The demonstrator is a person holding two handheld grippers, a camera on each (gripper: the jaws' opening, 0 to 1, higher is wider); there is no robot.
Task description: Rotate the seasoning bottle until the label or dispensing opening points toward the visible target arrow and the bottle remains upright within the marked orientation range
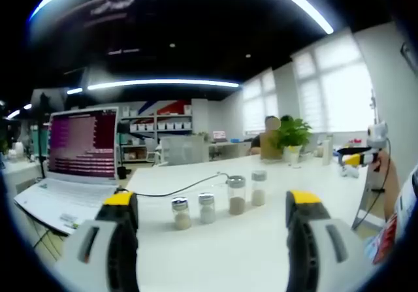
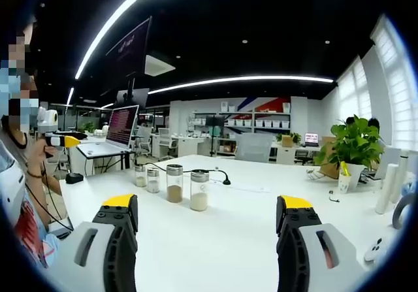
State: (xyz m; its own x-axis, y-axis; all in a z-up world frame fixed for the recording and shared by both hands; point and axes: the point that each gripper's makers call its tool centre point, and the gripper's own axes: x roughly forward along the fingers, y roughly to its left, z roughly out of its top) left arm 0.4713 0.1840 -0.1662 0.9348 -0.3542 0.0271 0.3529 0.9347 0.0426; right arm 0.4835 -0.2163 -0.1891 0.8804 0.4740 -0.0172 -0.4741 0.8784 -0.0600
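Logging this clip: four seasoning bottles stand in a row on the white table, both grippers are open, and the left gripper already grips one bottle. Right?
Not quite. The four seasoning bottles do stand in a row on the white table, and both grippers are open, but the left gripper grips nothing: in the left gripper view, the bottles stand beyond its jaws. The right gripper is likewise empty.

This is an open-plan office. A long white desk (image 2: 215,240) carries an open laptop (image 1: 72,168) with a lit screen and a black cable (image 1: 176,189). Behind it stand more desks with office chairs (image 2: 253,147) and monitors, and wall shelves (image 2: 261,123) hold rows of white boxes. Long strip lights (image 2: 241,80) run across the dark ceiling. Large windows (image 1: 333,89) bring daylight, and a potted green plant (image 2: 354,145) stands on the desk.
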